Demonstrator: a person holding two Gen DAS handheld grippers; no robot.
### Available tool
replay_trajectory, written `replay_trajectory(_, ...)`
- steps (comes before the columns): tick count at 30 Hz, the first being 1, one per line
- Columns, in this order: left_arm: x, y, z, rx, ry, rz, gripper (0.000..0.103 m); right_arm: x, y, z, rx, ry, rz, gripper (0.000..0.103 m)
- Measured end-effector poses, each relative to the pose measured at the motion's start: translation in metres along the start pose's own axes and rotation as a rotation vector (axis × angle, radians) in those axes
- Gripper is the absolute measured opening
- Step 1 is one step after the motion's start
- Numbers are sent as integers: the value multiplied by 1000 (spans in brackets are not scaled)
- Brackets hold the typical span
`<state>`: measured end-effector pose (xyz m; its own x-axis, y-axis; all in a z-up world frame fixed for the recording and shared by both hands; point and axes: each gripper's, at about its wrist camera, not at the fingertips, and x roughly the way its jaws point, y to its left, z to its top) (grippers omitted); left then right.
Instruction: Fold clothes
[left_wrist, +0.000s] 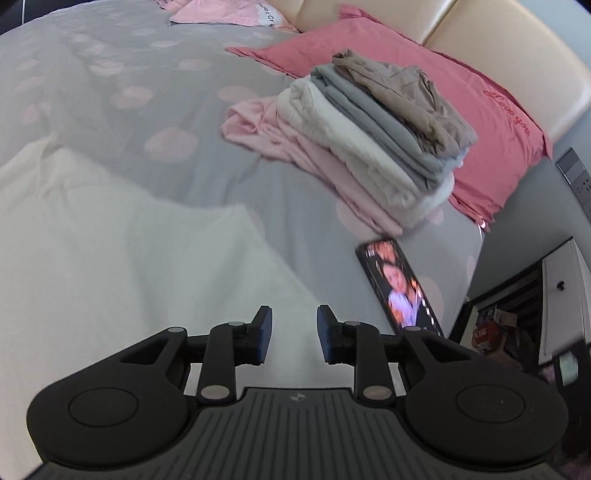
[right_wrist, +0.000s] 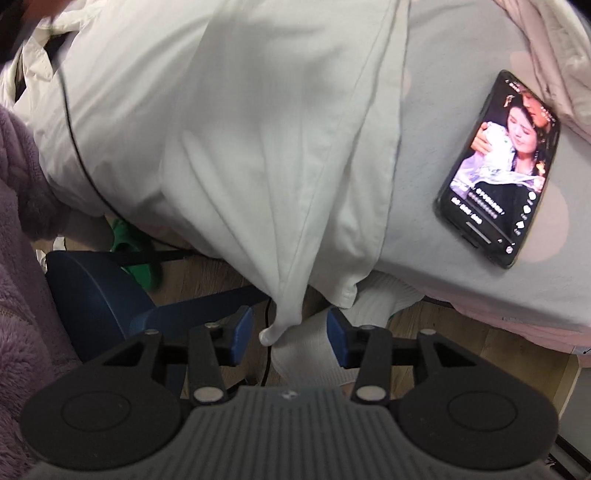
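A white garment (left_wrist: 110, 258) lies spread on the grey bed cover (left_wrist: 129, 92) with pink dots. My left gripper (left_wrist: 294, 314) hovers over its near part, open, with nothing between the pads. In the right wrist view the same white garment (right_wrist: 240, 129) drapes over the bed's edge, gathered into a hanging corner (right_wrist: 273, 332). My right gripper (right_wrist: 290, 317) points down at that corner, open, and the tip dangles in the gap without either pad pressing on it. A stack of folded clothes (left_wrist: 369, 140) in pink, white, grey and tan sits at the back right.
A lit phone (left_wrist: 399, 284) (right_wrist: 498, 170) lies on the bed beside the garment. A pink pillow (left_wrist: 480, 110) leans on the headboard behind the stack. Below the bed edge are a blue chair (right_wrist: 96, 291), a green slipper (right_wrist: 136, 251) and white ribbed cloth (right_wrist: 314, 354). A purple fleece sleeve (right_wrist: 18, 258) is at left.
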<state>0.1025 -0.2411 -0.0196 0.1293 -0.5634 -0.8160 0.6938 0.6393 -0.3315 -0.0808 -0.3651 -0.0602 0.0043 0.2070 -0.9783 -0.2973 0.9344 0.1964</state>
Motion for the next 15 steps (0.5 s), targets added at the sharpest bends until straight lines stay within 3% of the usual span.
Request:
replay_trajectory(5,40,4,38,1,16,72,23,9,-4,-8,28,17,24,48)
replay_trajectory(10,72,21,60,-98,21,82,23,12,-7,-12,66,-2,40,53)
replay_trajectory(15,86,35,64,-143,31,118,1,21,-16,-9,131,-2,59,56)
